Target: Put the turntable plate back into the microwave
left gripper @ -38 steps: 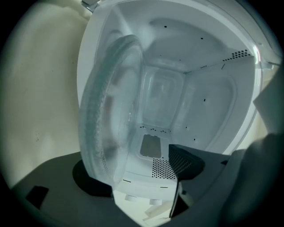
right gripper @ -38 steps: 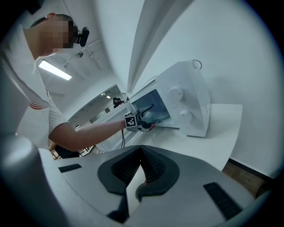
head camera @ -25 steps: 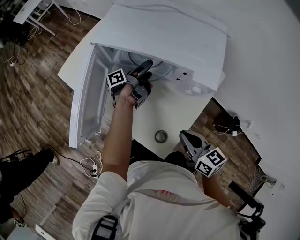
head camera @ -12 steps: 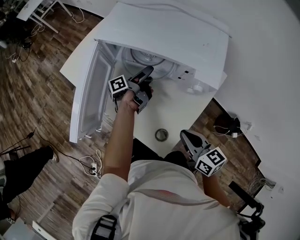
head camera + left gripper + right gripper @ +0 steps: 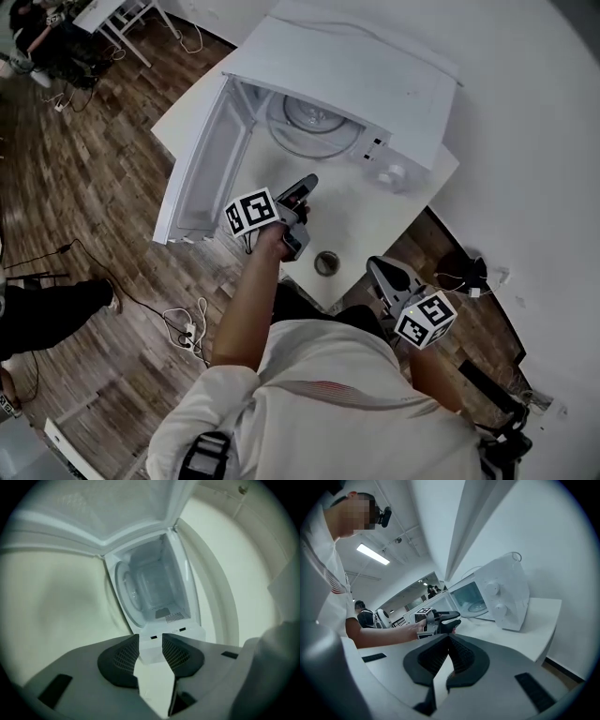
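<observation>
The white microwave (image 5: 375,84) stands on the white table (image 5: 375,220) with its door (image 5: 202,169) swung open to the left. The glass turntable plate (image 5: 314,122) lies flat inside the cavity; in the left gripper view the plate (image 5: 127,590) shows straight ahead. My left gripper (image 5: 306,192) hovers over the table in front of the cavity, clear of the plate. Its jaws (image 5: 151,641) are closing, still a gap apart, with nothing between them. My right gripper (image 5: 377,269) stays near the table's front edge, its jaws (image 5: 449,640) shut and empty.
A small round grey ring-like object (image 5: 326,263) sits on the table between the two grippers. The microwave's knobs (image 5: 392,173) face the table's right part. Wooden floor with cables (image 5: 183,328) lies left of the table; other people sit far off at the top left.
My left gripper has drawn back out of the microwave's mouth toward me, empty, and its jaws have narrowed. The plate stays inside. The right gripper has held still.
</observation>
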Available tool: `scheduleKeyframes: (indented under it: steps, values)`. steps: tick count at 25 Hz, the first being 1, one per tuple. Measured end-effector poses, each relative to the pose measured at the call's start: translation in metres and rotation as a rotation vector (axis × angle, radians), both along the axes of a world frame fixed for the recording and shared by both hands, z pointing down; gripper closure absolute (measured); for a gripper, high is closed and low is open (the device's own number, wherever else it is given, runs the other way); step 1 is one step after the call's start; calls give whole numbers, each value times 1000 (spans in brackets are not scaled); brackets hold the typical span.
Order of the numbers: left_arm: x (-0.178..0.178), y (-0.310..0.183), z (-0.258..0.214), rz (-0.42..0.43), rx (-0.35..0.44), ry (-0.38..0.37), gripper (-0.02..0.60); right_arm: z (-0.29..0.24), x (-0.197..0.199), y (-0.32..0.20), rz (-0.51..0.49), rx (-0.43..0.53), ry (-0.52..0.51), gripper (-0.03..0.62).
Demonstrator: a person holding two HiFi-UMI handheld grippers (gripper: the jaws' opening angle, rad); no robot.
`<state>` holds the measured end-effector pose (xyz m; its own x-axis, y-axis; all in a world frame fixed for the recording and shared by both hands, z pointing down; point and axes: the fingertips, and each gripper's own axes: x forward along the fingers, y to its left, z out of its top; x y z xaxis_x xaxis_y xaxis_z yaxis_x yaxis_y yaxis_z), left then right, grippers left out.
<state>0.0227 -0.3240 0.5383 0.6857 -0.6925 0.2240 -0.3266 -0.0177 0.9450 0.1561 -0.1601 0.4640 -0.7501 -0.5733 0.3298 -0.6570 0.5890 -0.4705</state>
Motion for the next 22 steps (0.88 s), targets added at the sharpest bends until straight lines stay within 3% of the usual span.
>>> scheduleKeyframes:
  steps: [7, 14, 17, 22]
  values:
    - [7, 65, -82, -3, 236, -241, 567, -27, 11, 30, -78, 88, -33, 591]
    - [-7, 140, -136, -41, 372, -428, 571, -45, 5, 56, -139, 130, -84, 591]
    - [-20, 175, -148, -53, 398, -510, 571, -50, -7, 68, -171, 136, -103, 591]
    - [-40, 221, -161, -59, 422, -586, 571, -58, -32, 82, -213, 156, -120, 591]
